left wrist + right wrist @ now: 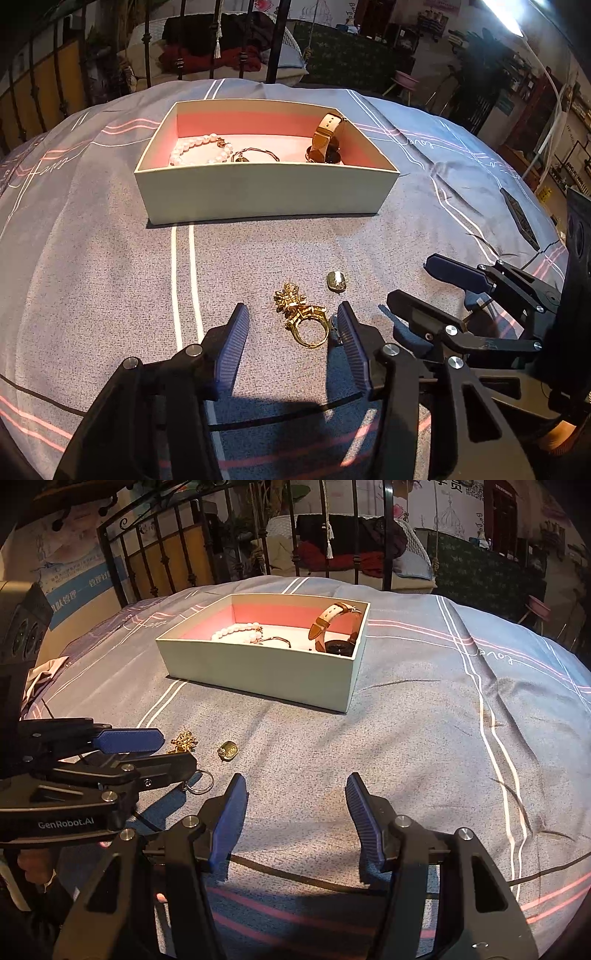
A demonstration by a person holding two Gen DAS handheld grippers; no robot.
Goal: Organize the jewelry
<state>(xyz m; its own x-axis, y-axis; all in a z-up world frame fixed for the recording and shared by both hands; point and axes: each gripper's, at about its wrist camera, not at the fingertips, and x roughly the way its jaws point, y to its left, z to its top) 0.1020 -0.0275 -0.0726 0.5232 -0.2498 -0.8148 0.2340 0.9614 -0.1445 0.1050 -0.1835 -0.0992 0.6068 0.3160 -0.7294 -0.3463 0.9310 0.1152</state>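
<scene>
A gold ornate ring (301, 317) lies on the grey bedspread between the open fingers of my left gripper (291, 325); it shows partly in the right wrist view (184, 741). A small gold pendant (335, 281) lies just beyond it, also seen in the right wrist view (228, 750). A silver ring (201, 781) lies by the left gripper's finger. The open box (258, 195) holds a pearl bracelet (201, 147), a thin bangle (255, 153) and a watch (325, 140). My right gripper (295, 801) is open and empty over bare bedspread; it shows at the right of the left wrist view (410, 284).
The box (266, 675) sits mid-bed with a pink lining. A black metal bed frame (354, 528) and pillows stand behind it. A dark flat object (519, 218) lies at the bed's right edge. Room furniture is beyond.
</scene>
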